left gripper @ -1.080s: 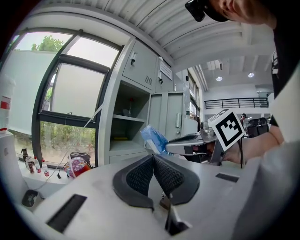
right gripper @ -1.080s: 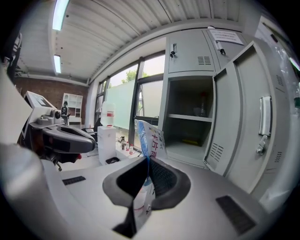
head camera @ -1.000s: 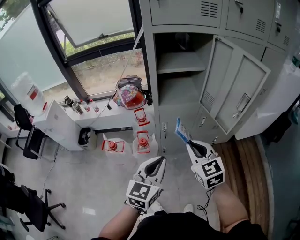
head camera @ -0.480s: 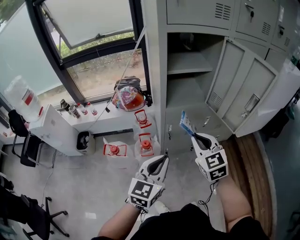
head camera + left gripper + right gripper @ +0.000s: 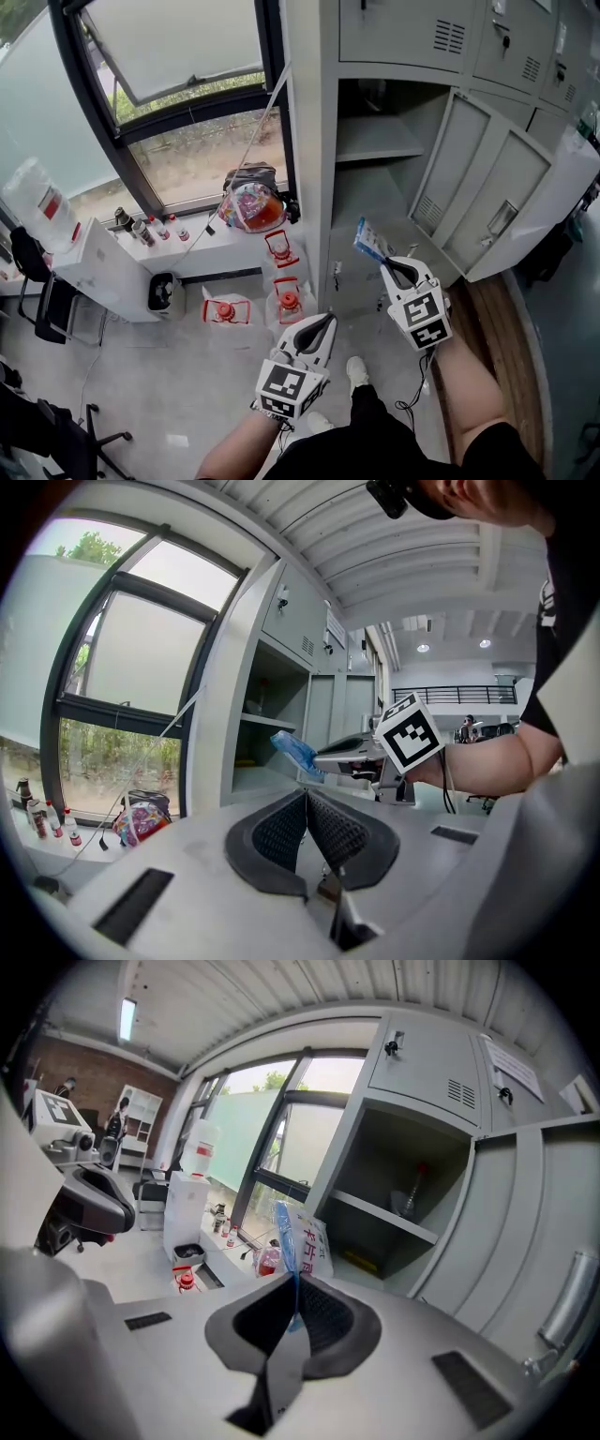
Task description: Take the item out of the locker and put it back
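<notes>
Right gripper view: your right gripper (image 5: 294, 1305) jaws pinch the blue packet (image 5: 300, 1239) by its thin edge, outside the open locker (image 5: 349, 1152). Left gripper (image 5: 306, 803) jaws closed, empty. Risk: the shallow pinch lets the packet pivot or snag the shelf (image 5: 380, 1213) lip.

1. Packet (image 5: 302, 1239): lower edge hidden inside jaws of right hand-held gripper (image 5: 294, 1288); print unreadable.
2. Locker (image 5: 311, 141): top cut off at upper frame edge.
3. Shelf object (image 5: 412, 1199): too dim to identify.
</notes>
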